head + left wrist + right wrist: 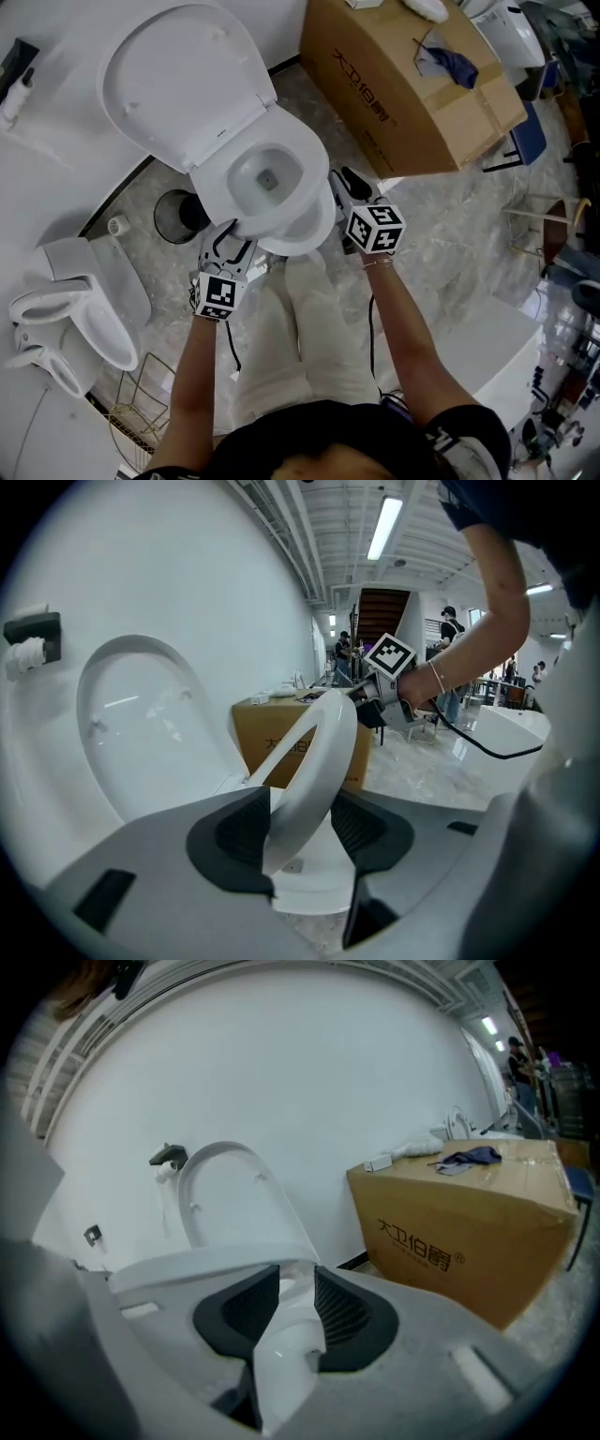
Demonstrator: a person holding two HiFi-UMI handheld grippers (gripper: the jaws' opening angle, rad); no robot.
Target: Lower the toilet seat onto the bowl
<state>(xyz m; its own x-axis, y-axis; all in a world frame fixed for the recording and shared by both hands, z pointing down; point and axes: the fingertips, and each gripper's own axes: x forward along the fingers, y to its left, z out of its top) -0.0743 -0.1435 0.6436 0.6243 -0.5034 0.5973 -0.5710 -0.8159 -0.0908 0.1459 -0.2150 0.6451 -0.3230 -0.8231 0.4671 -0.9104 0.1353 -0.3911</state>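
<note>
The marbled floor carries the toilet, a cardboard box and a black bin.

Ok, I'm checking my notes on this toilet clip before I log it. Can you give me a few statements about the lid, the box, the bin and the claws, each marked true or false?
1. The toilet lid is raised. True.
2. In the head view the cardboard box stands left of the toilet bowl. False: it stands to the right.
3. The left claw is empty. False: it is shut on the toilet seat.
4. The right claw grips the seat's rim. True.
5. The dark round bin sits on the box. False: it stands on the floor beside the bowl.
</note>
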